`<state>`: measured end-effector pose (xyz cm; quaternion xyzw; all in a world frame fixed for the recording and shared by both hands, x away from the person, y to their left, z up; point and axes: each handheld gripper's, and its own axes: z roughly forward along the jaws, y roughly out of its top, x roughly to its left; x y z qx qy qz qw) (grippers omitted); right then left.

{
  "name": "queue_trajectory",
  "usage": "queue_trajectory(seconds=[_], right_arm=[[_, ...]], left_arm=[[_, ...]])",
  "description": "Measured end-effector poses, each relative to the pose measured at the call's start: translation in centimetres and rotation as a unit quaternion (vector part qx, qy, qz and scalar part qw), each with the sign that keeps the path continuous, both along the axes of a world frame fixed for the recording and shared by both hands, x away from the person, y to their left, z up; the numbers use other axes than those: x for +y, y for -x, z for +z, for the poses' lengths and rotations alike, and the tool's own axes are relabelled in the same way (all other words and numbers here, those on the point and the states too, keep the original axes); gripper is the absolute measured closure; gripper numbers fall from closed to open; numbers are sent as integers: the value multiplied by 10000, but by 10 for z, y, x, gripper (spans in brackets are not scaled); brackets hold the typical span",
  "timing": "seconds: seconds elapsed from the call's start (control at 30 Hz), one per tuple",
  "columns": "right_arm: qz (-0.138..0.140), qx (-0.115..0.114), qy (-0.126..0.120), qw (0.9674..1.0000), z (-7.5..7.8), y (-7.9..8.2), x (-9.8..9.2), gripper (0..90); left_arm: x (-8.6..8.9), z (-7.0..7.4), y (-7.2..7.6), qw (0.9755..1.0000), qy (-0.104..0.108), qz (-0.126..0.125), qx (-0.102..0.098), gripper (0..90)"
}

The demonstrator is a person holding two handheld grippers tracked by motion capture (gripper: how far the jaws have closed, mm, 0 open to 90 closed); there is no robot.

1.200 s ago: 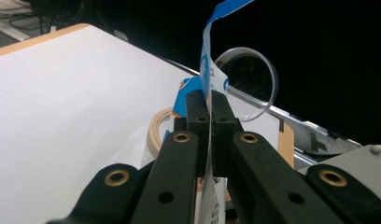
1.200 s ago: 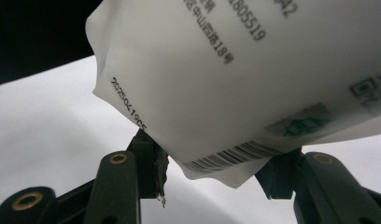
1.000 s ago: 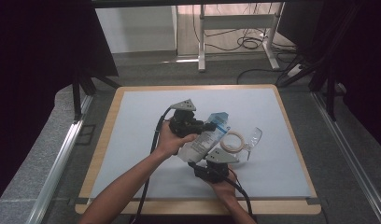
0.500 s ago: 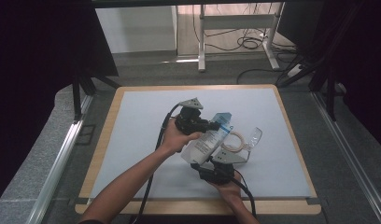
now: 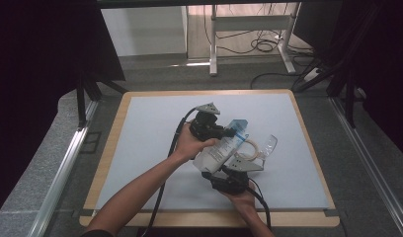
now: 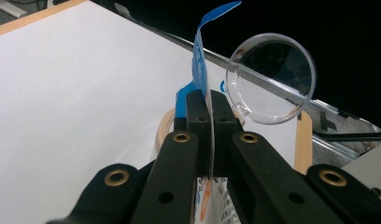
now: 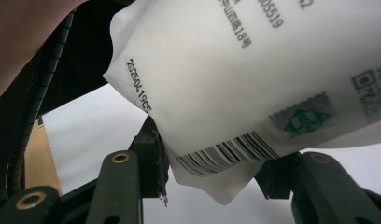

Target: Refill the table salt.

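A white plastic pouch with a blue top strip and a barcode is held above the table between both grippers. My left gripper is shut on the blue top edge, and its black pads pinch the thin film in the left gripper view. My right gripper comes in from below. In the right gripper view its jaws stand partly apart, shut on the pouch's full bottom corner.
A clear round plastic cup and a roll of tape lie on the white mat just right of the pouch. The wooden table edge runs along the front. Dark curtains and a desk frame stand behind.
The left hand and the pouch's top have drifted slightly to the right. Both grips are unchanged.
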<state>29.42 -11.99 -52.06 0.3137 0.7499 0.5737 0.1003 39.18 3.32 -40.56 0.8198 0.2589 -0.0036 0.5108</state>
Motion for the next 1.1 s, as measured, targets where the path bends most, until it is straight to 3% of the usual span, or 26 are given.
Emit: queue_trajectory(seconds=[0.4, 1.1], right_arm=[[83, 61, -121, 9999, 1, 0, -1, 529], [135, 131, -358, 9992, 3, 2, -4, 533]], left_arm=[[0, -2, -5, 10000, -42, -32, 73, 900], [-10, -6, -9, 9999, -137, -71, 1, 900]])
